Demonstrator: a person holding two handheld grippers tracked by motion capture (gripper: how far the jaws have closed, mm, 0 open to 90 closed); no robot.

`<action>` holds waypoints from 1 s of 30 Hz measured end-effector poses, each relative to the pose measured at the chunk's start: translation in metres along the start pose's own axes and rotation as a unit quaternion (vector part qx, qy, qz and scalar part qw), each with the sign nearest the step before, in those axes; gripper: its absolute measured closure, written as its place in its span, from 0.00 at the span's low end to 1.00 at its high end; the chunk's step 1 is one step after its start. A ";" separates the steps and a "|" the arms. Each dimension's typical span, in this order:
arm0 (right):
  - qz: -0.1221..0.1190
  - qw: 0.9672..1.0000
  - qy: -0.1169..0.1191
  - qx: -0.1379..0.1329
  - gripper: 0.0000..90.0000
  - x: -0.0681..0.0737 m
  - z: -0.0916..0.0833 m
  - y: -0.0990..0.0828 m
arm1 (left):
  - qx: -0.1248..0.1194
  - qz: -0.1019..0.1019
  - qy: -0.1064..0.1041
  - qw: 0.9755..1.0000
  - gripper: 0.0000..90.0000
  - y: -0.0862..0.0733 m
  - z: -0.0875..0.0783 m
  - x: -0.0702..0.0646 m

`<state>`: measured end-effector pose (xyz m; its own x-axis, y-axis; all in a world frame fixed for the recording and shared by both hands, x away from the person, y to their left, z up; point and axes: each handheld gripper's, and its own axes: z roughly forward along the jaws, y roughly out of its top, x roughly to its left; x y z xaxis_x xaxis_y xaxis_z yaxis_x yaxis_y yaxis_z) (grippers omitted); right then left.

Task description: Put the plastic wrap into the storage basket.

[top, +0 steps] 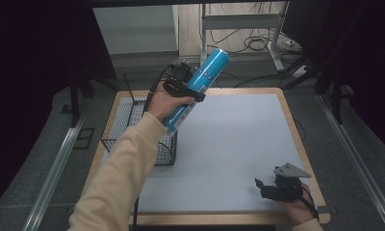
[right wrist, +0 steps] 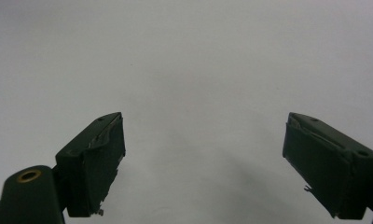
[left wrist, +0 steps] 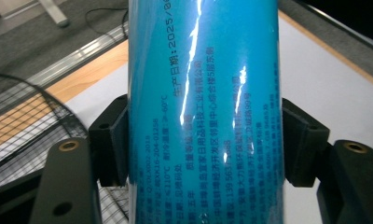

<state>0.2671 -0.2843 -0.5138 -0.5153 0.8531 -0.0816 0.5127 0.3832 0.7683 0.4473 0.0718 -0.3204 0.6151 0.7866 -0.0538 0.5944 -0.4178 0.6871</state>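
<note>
A tall blue can [top: 200,84] with printed text is held tilted in the air above the table's left part, its top leaning back and to the right. My left gripper [top: 183,89] is shut on its middle; in the left gripper view both black jaws press the blue can [left wrist: 203,112] from either side. The can's lower end hangs over the right edge of a black wire basket [top: 133,127]. My right gripper [top: 265,185] rests low near the table's front right, open, with nothing between its jaws; its own view of the right gripper [right wrist: 203,158] looks down on bare white surface.
A white mat [top: 238,144] covers the wooden table [top: 291,125]. The wire basket sits at the left edge, its mesh [left wrist: 21,116] showing beside the can. Beyond the table are a metal frame leg [top: 277,48] and floor cables [top: 258,43].
</note>
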 end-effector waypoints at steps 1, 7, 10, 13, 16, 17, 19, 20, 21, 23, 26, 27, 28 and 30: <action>-0.001 1.000 0.000 0.000 0.15 0.000 0.000 0.000 | -0.001 0.003 0.005 1.000 0.35 -0.001 0.000 0.004; 0.003 1.000 -0.004 0.001 0.15 -0.001 0.000 0.000 | -0.003 -0.002 0.022 1.000 0.35 -0.001 -0.002 0.023; 0.005 1.000 -0.004 0.002 0.15 -0.002 0.000 0.000 | -0.005 -0.006 0.025 1.000 0.35 -0.002 -0.002 0.027; 0.003 1.000 -0.006 0.004 0.15 -0.002 0.001 -0.001 | -0.002 -0.009 0.030 1.000 0.35 -0.003 -0.002 0.036; 0.002 1.000 -0.006 0.004 0.15 -0.002 0.001 -0.001 | -0.003 -0.012 0.032 0.999 0.35 -0.007 -0.001 0.042; 0.002 1.000 -0.006 0.004 0.15 -0.002 0.000 -0.001 | -0.003 -0.015 0.033 0.999 0.35 -0.009 0.000 0.044; 0.003 1.000 -0.006 0.004 0.15 -0.002 0.000 -0.001 | 0.000 -0.017 0.034 0.999 0.35 -0.010 0.001 0.046; 0.003 1.000 -0.006 0.004 0.15 -0.002 0.001 -0.001 | 0.002 -0.018 0.039 0.999 0.35 -0.012 0.002 0.047; 0.003 1.000 -0.006 0.004 0.15 -0.002 0.001 -0.001 | 0.006 -0.017 0.044 0.999 0.35 -0.015 0.004 0.051; 0.004 1.000 -0.006 0.005 0.15 -0.001 0.001 -0.001 | 0.009 -0.020 0.043 0.999 0.35 -0.017 0.005 0.053; 0.003 1.000 -0.006 0.006 0.15 -0.001 0.001 -0.001 | 0.016 -0.023 0.047 0.999 0.35 -0.023 0.009 0.058; 0.004 1.000 -0.005 0.006 0.15 -0.001 0.001 -0.001 | 0.017 -0.026 0.048 0.998 0.35 -0.025 0.011 0.060; 0.003 1.000 -0.006 0.005 0.15 -0.001 0.001 -0.001 | 0.020 -0.029 0.047 0.998 0.35 -0.027 0.012 0.062; 0.003 1.000 -0.007 0.005 0.15 -0.001 0.001 -0.001 | 0.026 -0.033 0.050 0.998 0.35 -0.032 0.016 0.067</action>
<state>0.2679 -0.2855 -0.5146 -0.5023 0.8604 -0.0863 0.5229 0.3818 0.7621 0.4782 0.1309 -0.3573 0.5214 0.8530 -0.0237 0.6591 -0.3850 0.6461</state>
